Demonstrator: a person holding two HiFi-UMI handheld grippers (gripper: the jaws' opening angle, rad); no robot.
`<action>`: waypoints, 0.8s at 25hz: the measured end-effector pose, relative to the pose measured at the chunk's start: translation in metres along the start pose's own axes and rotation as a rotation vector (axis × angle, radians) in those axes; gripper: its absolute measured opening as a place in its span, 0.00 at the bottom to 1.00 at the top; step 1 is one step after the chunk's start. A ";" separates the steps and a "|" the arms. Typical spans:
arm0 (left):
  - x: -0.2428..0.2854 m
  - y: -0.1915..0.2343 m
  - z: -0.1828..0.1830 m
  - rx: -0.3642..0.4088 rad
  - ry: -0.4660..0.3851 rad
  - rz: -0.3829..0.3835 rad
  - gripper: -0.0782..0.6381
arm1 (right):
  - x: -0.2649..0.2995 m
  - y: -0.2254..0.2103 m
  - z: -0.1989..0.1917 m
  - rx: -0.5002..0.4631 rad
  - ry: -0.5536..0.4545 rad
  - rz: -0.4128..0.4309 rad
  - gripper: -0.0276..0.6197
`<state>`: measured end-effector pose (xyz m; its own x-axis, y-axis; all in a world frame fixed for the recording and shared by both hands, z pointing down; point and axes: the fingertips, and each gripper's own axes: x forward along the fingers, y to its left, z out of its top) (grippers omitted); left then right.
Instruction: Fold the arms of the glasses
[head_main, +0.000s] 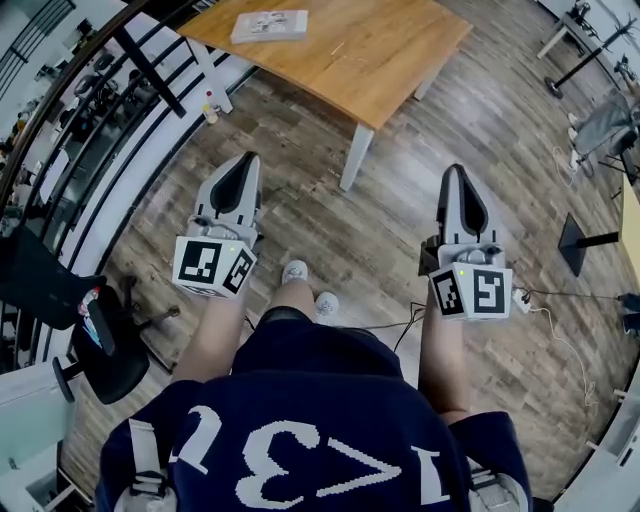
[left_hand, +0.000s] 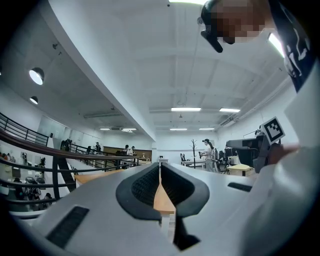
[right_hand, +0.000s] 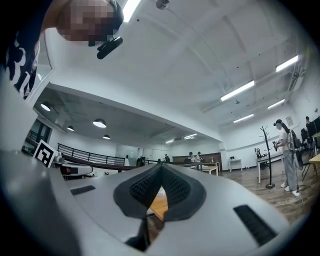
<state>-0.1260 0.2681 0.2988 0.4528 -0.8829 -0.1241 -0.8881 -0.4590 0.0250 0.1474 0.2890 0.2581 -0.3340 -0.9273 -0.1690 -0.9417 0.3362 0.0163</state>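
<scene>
I hold my left hand-held gripper (head_main: 246, 160) and right hand-held gripper (head_main: 455, 172) closed and empty, both pointing at the desk (head_main: 400, 60) well ahead; I see no glasses, only a flat box (head_main: 270, 26) ahead of the left one.

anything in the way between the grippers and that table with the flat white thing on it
Nothing visible. Only bare floor lies between the left hand-held gripper, the right hand-held gripper and the table. Both are shut and empty. The glasses cannot be made out; only a flat white thing lies on the table.
</scene>
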 end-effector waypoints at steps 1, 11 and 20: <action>0.000 0.000 0.001 0.002 -0.001 0.001 0.14 | 0.000 0.000 0.000 0.009 -0.004 0.002 0.08; 0.038 0.021 -0.010 0.005 0.014 0.013 0.14 | 0.045 -0.010 -0.019 0.038 0.017 0.024 0.08; 0.134 0.073 -0.015 -0.009 0.007 -0.012 0.14 | 0.143 -0.038 -0.023 0.018 0.016 0.010 0.08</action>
<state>-0.1292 0.1144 0.2985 0.4637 -0.8782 -0.1175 -0.8820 -0.4701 0.0322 0.1349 0.1400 0.2563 -0.3438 -0.9266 -0.1527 -0.9376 0.3478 0.0004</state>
